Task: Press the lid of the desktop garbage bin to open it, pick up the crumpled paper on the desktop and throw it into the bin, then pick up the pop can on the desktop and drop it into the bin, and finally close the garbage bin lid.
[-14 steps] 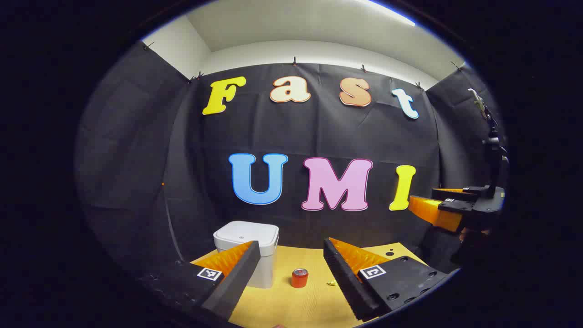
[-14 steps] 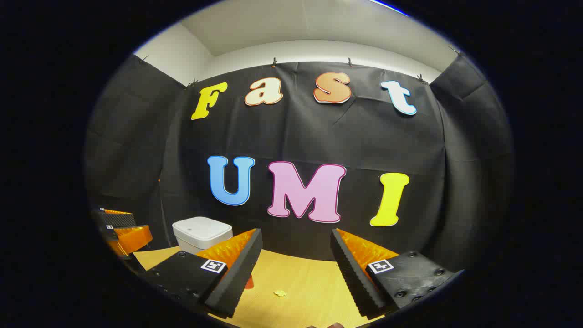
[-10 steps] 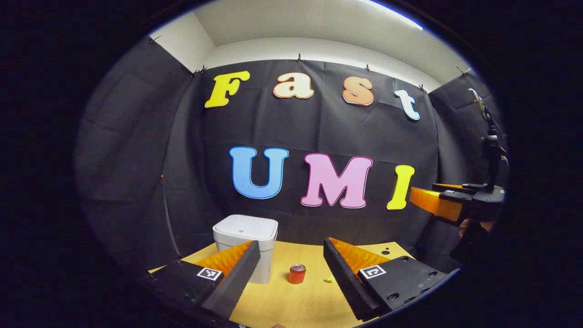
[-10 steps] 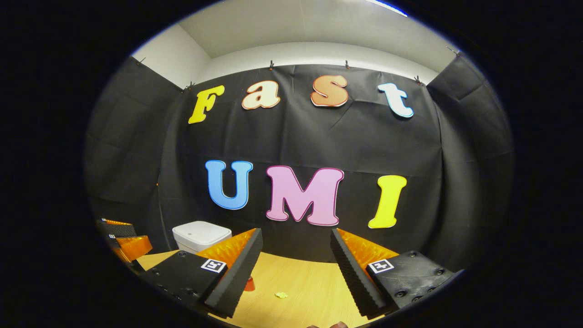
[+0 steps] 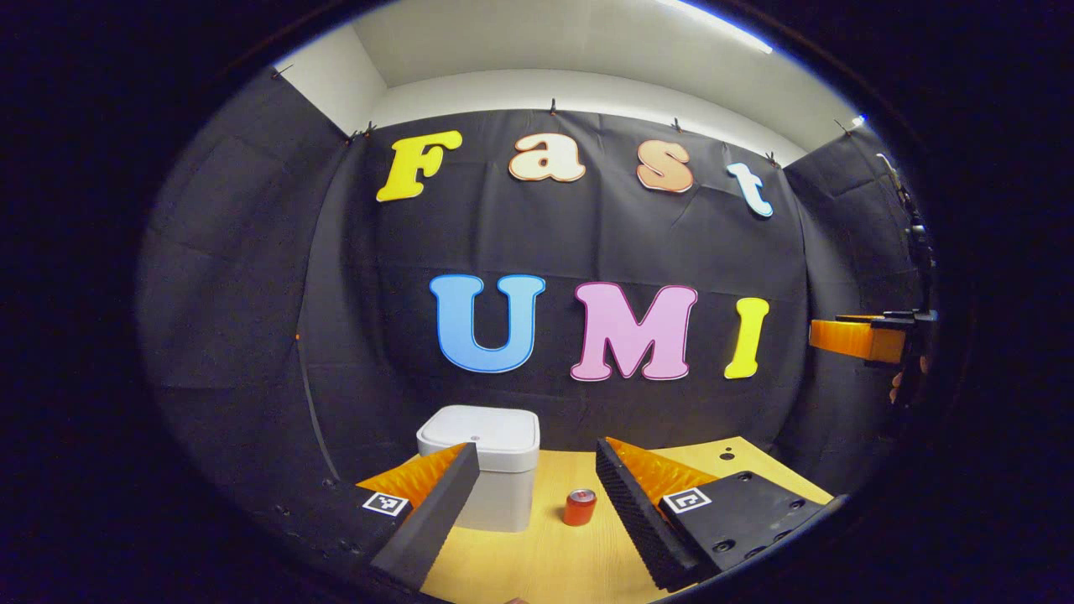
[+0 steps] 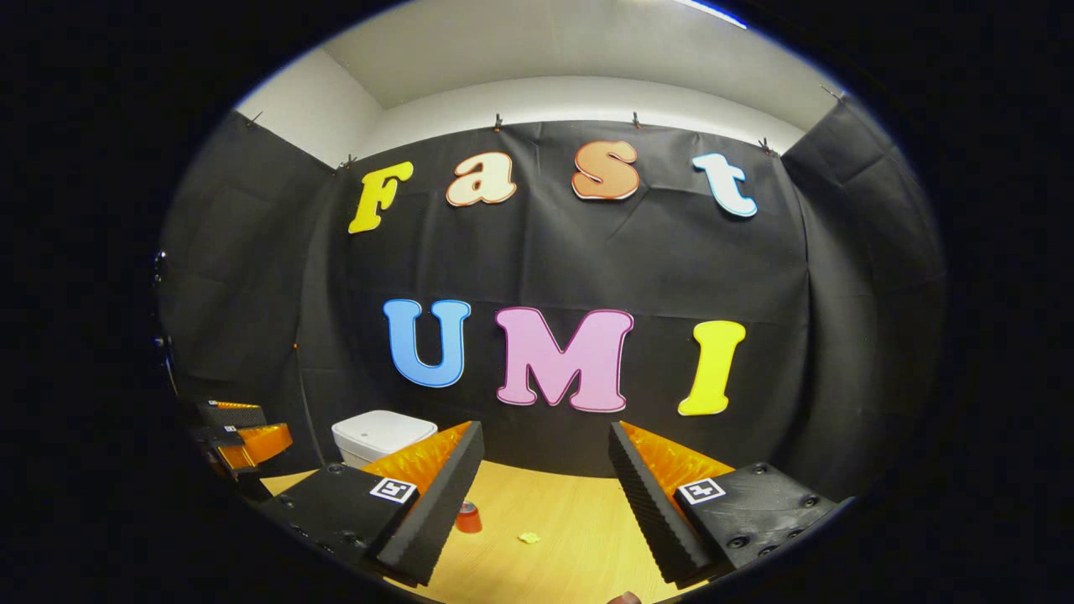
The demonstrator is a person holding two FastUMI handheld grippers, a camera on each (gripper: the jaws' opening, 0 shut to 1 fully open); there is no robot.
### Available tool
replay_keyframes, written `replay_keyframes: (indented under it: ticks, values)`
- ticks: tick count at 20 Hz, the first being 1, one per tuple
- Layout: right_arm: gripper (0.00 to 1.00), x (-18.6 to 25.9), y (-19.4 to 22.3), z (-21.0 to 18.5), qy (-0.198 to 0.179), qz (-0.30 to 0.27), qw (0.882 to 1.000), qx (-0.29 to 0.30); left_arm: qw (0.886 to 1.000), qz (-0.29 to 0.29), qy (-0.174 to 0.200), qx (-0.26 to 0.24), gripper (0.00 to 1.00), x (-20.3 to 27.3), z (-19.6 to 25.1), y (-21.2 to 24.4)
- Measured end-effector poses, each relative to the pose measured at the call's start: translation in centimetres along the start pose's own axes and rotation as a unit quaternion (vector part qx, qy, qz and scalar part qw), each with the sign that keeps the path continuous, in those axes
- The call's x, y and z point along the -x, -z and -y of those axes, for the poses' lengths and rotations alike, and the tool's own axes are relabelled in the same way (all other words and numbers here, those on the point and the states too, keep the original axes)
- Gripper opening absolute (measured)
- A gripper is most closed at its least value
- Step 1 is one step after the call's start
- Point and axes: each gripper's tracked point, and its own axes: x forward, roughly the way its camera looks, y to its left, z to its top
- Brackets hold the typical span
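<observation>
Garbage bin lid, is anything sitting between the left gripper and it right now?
Nothing visible. The left gripper is open and the closed garbage bin lid lies ahead with bare top; the pop can stands beside the bin, off that path.

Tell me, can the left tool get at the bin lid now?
Probably yes. The left tool is open and holds nothing, the bin stands just ahead with its lid shut, and nothing lies on it.

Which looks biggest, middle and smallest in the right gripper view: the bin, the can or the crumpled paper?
1. Bin, biggest, though partly hidden.
2. Can, partly hidden behind the right gripper's finger.
3. Crumpled paper, smallest, a tiny scrap on the table.
</observation>
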Motion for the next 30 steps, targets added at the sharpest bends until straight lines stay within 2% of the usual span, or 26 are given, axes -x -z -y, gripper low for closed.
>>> replay_keyframes:
  ticks: [2,3,4,8,12,14,18,20,21,23,26,28,30]
  values:
    - [0.96,0.2,-0.3,0.4,0.008,0.000,1.000,0.005,1.000,0.011,-0.006,-0.019,0.92,-1.0,-1.1,-0.9]
    - [1.00,0.3,-0.3,0.6,0.011,-0.001,1.000,0.008,0.999,0.014,-0.008,-0.028,0.94,-1.5,-1.4,-1.1]
    - [0.96,0.2,-0.2,0.8,0.014,-0.003,1.000,0.012,0.999,0.014,-0.009,-0.034,0.94,-1.9,-1.5,-1.3]
    - [0.97,-0.2,0.1,1.3,0.011,-0.007,0.999,0.029,0.999,-0.002,0.012,-0.033,0.93,-4.6,-0.8,-0.4]
    - [0.96,-1.7,1.1,2.4,0.005,-0.004,0.998,0.056,1.000,-0.005,0.005,-0.031,0.90,-8.5,-1.6,-0.2]
    - [0.96,-2.7,1.7,2.8,0.000,-0.007,0.998,0.062,0.999,-0.007,0.002,-0.045,0.86,-10.7,-2.2,0.0]
    - [0.94,-5.1,3.1,3.8,-0.008,-0.012,0.998,0.059,0.997,-0.018,0.011,-0.069,0.67,-15.0,-2.5,0.7]
    - [0.94,-6.2,4.0,4.6,-0.008,-0.018,0.998,0.054,0.996,-0.016,0.020,-0.085,0.43,-17.1,-2.4,1.1]
    - [0.94,-6.8,4.6,5.2,-0.009,-0.022,0.998,0.050,0.996,-0.028,0.023,-0.079,0.21,-18.3,-2.3,1.9]
    - [0.94,-7.7,5.4,6.0,-0.013,-0.025,0.998,0.048,0.995,-0.070,0.011,-0.068,0.05,-20.4,-3.3,4.3]
    - [0.94,-8.8,7.0,7.0,-0.024,-0.033,0.998,0.044,0.990,-0.122,-0.015,-0.063,0.06,-23.2,-5.6,7.9]
    - [0.94,-9.4,8.1,7.4,-0.029,-0.044,0.998,0.044,0.987,-0.150,-0.011,-0.060,0.06,-24.3,-6.2,9.9]
    - [0.94,-9.5,9.0,8.0,-0.016,-0.060,0.997,0.042,0.983,-0.175,-0.005,-0.060,0.06,-25.0,-6.6,11.7]
